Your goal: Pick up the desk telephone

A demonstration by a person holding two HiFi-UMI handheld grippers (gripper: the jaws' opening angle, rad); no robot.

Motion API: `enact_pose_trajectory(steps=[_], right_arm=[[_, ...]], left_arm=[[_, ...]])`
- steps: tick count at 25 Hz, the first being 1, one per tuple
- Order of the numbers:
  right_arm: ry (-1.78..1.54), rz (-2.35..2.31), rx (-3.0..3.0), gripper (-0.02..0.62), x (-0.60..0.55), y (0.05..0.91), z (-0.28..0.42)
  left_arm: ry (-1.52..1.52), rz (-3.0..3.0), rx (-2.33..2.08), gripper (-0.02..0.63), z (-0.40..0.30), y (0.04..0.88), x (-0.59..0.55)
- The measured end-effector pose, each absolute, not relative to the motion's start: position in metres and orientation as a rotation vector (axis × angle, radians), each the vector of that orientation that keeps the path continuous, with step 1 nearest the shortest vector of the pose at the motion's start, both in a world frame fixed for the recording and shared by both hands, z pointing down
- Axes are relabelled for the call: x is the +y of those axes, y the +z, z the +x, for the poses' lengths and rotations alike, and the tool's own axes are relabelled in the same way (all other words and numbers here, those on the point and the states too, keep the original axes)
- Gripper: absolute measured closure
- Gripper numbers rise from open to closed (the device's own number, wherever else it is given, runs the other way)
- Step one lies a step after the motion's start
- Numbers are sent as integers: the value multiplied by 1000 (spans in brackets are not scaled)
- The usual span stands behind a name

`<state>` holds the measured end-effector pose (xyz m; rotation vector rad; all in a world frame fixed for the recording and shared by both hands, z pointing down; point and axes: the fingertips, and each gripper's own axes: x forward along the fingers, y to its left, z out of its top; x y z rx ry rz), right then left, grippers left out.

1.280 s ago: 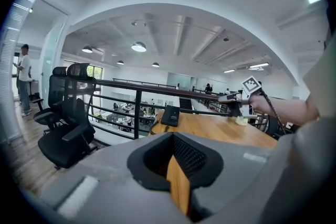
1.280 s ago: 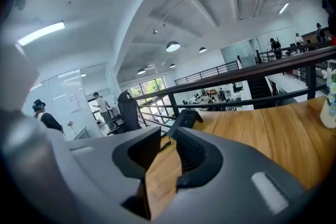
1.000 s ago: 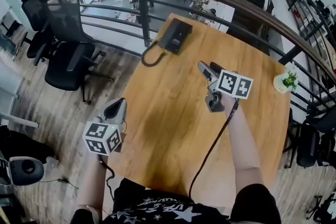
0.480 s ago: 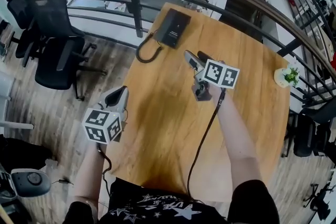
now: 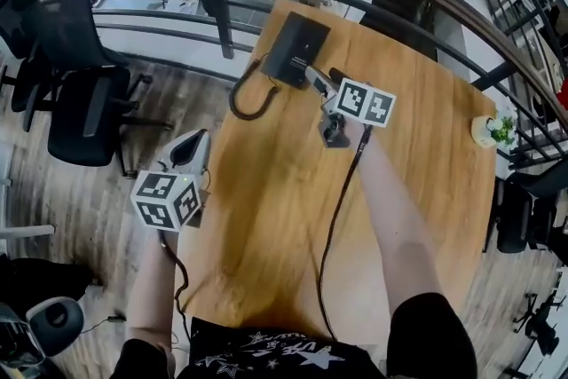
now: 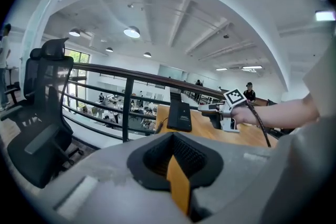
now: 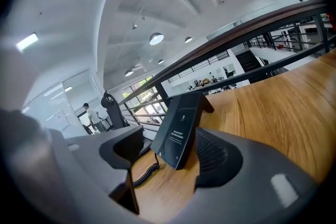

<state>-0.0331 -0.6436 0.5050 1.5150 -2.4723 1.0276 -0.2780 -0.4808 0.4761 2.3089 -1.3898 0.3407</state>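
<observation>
Right gripper, jaws just opened wide, frames the desk telephone at the worktop's far left corner, ungripped; left gripper hangs off its left edge, jaws together, empty.

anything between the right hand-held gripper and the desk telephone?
Nothing blocking. In the right gripper view, the right hand-held gripper has just been opening its jaws. The near end of the desk telephone sits between them, unpressed, on bare table, with the coiled cord beside it.
</observation>
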Motion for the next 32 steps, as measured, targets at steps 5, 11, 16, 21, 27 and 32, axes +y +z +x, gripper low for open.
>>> enact_pose_trajectory(steps=[5, 11, 16, 21, 27, 32], right_arm=[[1127, 1454, -2443, 290, -673, 529, -37], [1284, 1420, -2394, 271, -694, 559, -45], [1317, 1376, -2391, 267, -709, 570, -51], [1340, 1287, -2413, 267, -717, 572, -55], [1397, 1253, -2422, 276, -728, 571, -54], [1311, 1200, -2385, 282, -737, 578, -58]], left_arm=[[355, 2310, -1353, 604, -282, 492, -505], [363, 2280, -1337, 604, -289, 511, -519], [346, 2286, -1320, 604, -289, 517, -523], [339, 2276, -1313, 604, -289, 523, -526], [329, 2259, -1298, 604, -290, 531, -528], [331, 2259, -1282, 604, -287, 538, -527]])
